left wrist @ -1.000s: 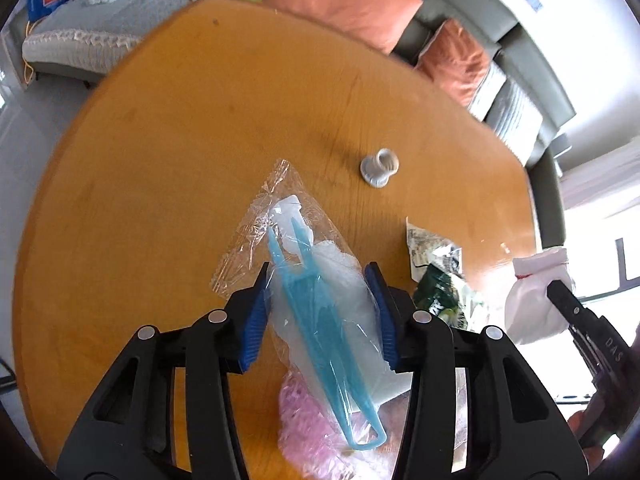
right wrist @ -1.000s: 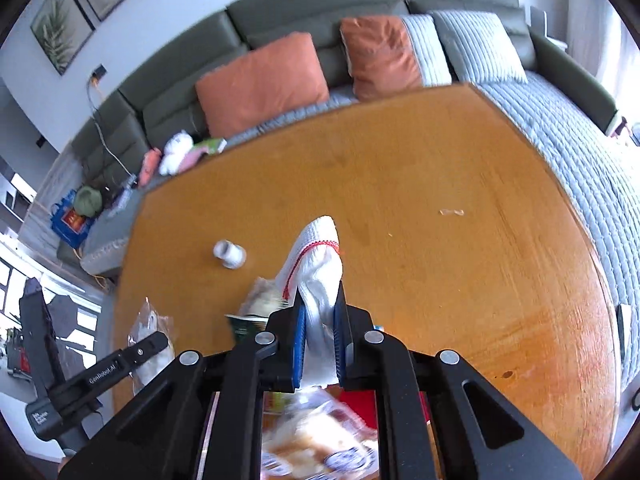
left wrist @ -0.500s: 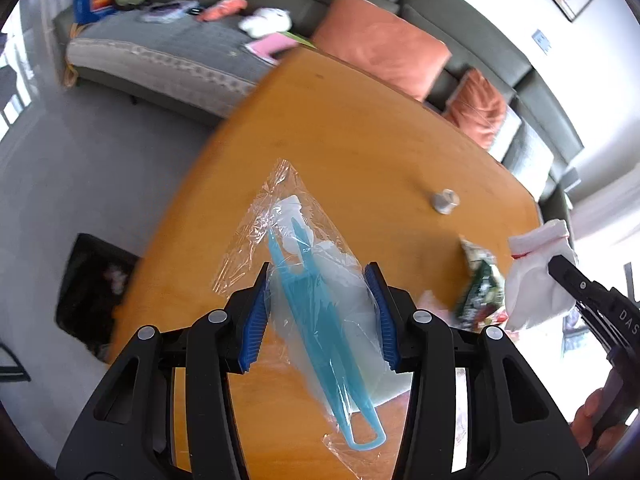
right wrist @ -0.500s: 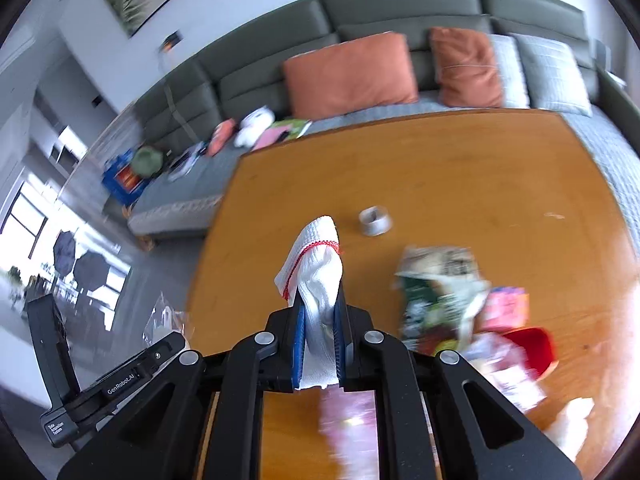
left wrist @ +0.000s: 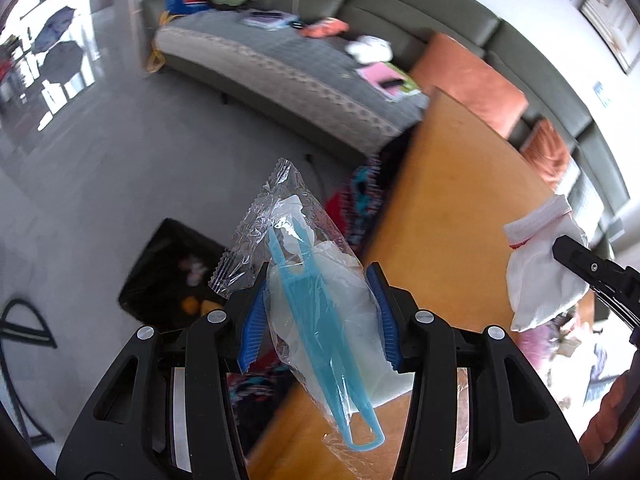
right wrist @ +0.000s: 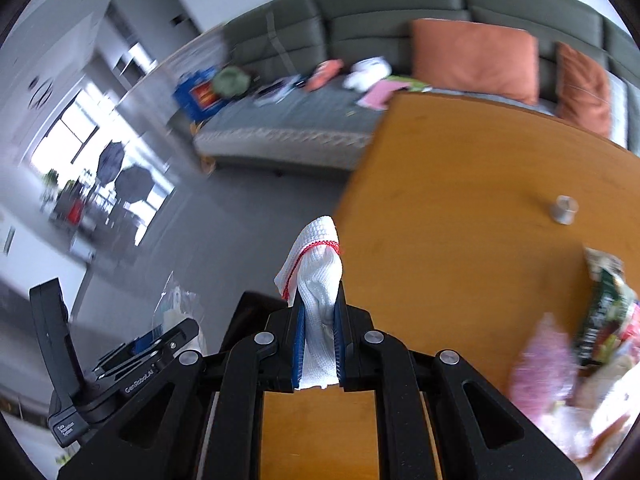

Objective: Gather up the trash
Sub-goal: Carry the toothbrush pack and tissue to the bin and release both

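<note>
The wooden table [left wrist: 460, 216] ended at a straight left edge, and beyond that edge lay open grey floor [left wrist: 120, 152] reaching back to the grey sofa [left wrist: 304, 76]. On the floor, just off the table edge, stood a black trash bin [left wrist: 168, 272] with a few scraps visible inside; a dark, multicoloured object lay between bin and table, too blurred to identify. My left gripper [left wrist: 318, 312] was positioned over that table edge, with the bin below and to its left. Its blue pads [left wrist: 252, 328] were spread moderately and pinched a clear plastic packet [left wrist: 304, 280] from both sides; the packet contained a light-blue plastic utensil [left wrist: 320, 332] and white material, and projected forward past the fingertips. My right gripper [right wrist: 319, 340] was held above the table near the same edge, with its pads drawn almost together and clamped on a white knitted glove [right wrist: 320, 280] with a red-stitched cuff, which stood upright between them. To its right, the remaining trash lay on the table: a green snack wrapper [right wrist: 600, 312], a pink crumpled piece [right wrist: 540, 368], and, well apart toward the back, a small grey cap [right wrist: 564, 208]. Orange cushions [right wrist: 476, 60] lined the sofa behind the table.
</note>
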The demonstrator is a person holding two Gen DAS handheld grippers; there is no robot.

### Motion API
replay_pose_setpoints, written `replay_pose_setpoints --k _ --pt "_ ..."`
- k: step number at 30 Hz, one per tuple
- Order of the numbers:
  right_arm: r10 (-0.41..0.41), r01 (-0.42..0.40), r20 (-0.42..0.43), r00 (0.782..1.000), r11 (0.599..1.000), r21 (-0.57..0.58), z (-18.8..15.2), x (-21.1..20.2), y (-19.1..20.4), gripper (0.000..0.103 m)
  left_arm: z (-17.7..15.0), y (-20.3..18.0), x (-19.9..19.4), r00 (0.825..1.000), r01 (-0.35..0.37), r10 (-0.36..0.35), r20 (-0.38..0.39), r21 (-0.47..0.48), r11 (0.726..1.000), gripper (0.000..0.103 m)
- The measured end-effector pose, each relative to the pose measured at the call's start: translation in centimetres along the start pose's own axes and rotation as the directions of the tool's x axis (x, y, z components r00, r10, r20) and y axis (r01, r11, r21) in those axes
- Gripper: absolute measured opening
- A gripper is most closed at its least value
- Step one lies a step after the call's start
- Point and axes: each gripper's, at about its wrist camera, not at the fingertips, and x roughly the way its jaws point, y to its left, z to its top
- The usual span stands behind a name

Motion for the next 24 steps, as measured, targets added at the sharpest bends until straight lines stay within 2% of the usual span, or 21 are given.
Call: replay_pose_setpoints --k 5,11,22,24 --pt "0.042 -0.048 -0.060 0.997 0.995 -0.092 -0.5 3.3 6.3 0.013 -0.3 6.2 -1.0 0.999 -0.052 0.052 0.007 -0.083 0.995 0.047" --pt "0.082 -0.101 -0.114 0.990 0.981 -0.168 -1.1 6.2 12.1 0.013 -0.6 12.3 -1.9 0.995 -0.098 0.101 0.008 -0.167 0.981 0.047" --pt "0.100 -0.157 -0.205 0.974 0.946 -0.285 -1.9 11.7 20.5 0.013 -0.9 19.7 -1.5 0.983 -0.178 0.180 -0.015 -0.266 0.947 0.047" --pt "0.105 -0.170 -0.222 0.969 0.938 -0.301 -1.6 12.9 21.7 0.015 -0.9 20.8 -1.2 0.980 -0.195 0.196 -0.023 -0.271 0.943 0.050"
